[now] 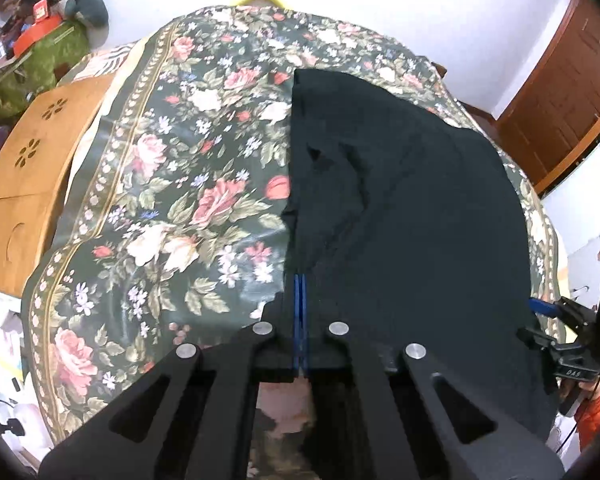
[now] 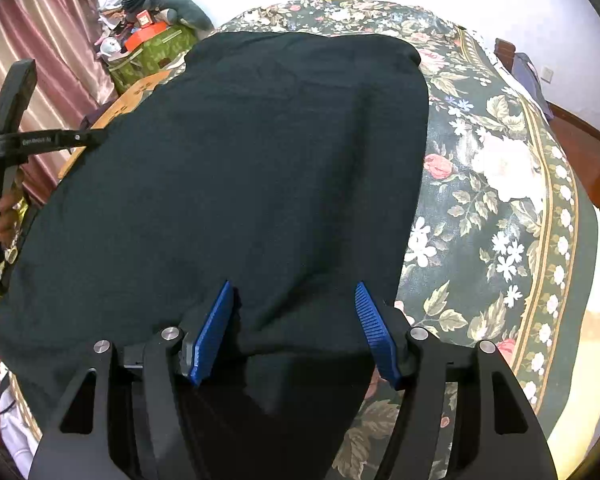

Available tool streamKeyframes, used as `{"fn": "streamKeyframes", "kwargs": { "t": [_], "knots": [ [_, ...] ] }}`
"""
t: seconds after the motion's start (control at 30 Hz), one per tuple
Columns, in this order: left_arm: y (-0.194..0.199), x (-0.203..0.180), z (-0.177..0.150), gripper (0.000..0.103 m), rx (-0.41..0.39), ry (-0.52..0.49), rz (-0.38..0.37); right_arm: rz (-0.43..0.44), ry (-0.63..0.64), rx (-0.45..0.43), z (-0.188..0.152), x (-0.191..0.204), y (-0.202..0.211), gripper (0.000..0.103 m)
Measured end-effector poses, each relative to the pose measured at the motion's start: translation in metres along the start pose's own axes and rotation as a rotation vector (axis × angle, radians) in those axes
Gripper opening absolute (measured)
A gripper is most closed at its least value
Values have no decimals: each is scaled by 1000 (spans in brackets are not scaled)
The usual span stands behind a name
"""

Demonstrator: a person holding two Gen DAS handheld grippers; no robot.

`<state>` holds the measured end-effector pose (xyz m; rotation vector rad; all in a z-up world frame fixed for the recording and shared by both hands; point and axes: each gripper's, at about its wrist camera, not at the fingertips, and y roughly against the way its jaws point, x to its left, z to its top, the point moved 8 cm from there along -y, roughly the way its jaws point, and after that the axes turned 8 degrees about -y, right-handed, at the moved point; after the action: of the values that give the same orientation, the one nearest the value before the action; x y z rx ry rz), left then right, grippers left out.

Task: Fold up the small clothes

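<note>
A dark, almost black garment (image 1: 404, 216) lies spread on a floral bedspread (image 1: 172, 184); in the right wrist view it (image 2: 240, 168) fills most of the frame. My left gripper (image 1: 300, 280) is shut on the garment's near left edge, its blue pads pressed together. My right gripper (image 2: 296, 292) is open over the garment's near edge, with cloth lying between its blue pads (image 2: 212, 332). The right gripper also shows at the right edge of the left wrist view (image 1: 540, 308). The left tool's body (image 2: 40, 142) shows at the left of the right wrist view, its fingertips hidden.
A wooden board with flower cut-outs (image 1: 28, 160) lies at the bed's left side. A green bag with boxes and a grey plush (image 1: 48, 40) stands beyond it. A brown wooden door (image 1: 564, 84) is at the far right. A pink curtain (image 2: 52, 40) hangs at left.
</note>
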<state>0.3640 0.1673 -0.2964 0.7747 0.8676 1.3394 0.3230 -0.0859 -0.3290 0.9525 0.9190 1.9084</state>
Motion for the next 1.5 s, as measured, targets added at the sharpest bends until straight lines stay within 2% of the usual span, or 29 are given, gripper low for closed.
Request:
{"fn": "streamKeyframes", "kwargs": {
  "t": [0.07, 0.13, 0.17, 0.23, 0.33, 0.4, 0.47, 0.57, 0.63, 0.67, 0.7, 0.77, 0.83, 0.9, 0.97, 1.1, 1.17, 1.23, 1.3, 1.33, 1.37, 1.4, 1.5],
  "knots": [
    [-5, -3, -4, 0, 17, -39, 55, -12, -3, 12, 0, 1, 1, 60],
    [-5, -1, -10, 2, 35, -90, 159, -22, -2, 19, 2, 5, 7, 60],
    [-2, -5, -13, 2, 33, -103, 157, -17, 5, 15, 2, 6, 11, 60],
    [10, -14, -23, 3, 27, -105, 100, 6, 26, 8, 0, 14, 22, 60],
    [29, -35, -37, 20, 15, -137, 15, 48, 65, 20, -7, 26, 36, 60],
    [38, -50, -47, 50, 14, -171, -13, 65, 77, 31, -14, 30, 41, 60],
    [46, -64, -62, 57, 5, -195, -27, 68, 88, 56, -23, 31, 41, 60],
    [42, -72, -79, 55, 36, -209, -17, 49, 97, 105, -41, 26, 33, 60],
    [39, -74, -87, 42, 45, -211, 2, 57, 74, 105, -50, 18, 32, 62],
    [41, -73, -89, 30, 27, -200, 18, 55, 59, 105, -54, 13, 33, 64],
    [42, -71, -90, 13, 19, -190, 39, 52, 48, 110, -57, 8, 34, 64],
    [45, -68, -89, 6, 0, -163, 49, 62, 19, 111, -67, 0, 39, 64],
    [48, -64, -84, 4, -27, -159, 79, 54, 13, 112, -76, -9, 43, 64],
    [46, -57, -77, 4, -51, -187, 158, 42, 4, 110, -82, -17, 48, 64],
    [39, -53, -78, 4, -24, -180, 159, 15, -3, 105, -83, -24, 53, 64],
    [37, -50, -75, 7, -19, -198, 229, -30, 10, 91, -86, -30, 64, 64],
    [45, -47, -75, 7, -13, -159, 208, -38, 30, 71, -82, -25, 72, 64],
    [56, -48, -77, 9, -15, -111, 122, -12, 46, 45, -75, -14, 79, 64],
    [69, -54, -83, 20, -11, -70, 31, 18, 66, 18, -67, 0, 84, 64],
    [71, -59, -85, 25, -12, -68, 11, 32, 79, 10, -63, 9, 86, 64],
    [76, -65, -89, 34, -15, -78, -12, 48, 94, 6, -59, 17, 85, 64],
    [80, -72, -93, 43, -19, -93, -21, 62, 108, 5, -57, 27, 83, 64],
    [84, -93, -105, 61, -31, -161, -31, 118, 136, 6, -51, 55, 76, 64]
  ]
}}
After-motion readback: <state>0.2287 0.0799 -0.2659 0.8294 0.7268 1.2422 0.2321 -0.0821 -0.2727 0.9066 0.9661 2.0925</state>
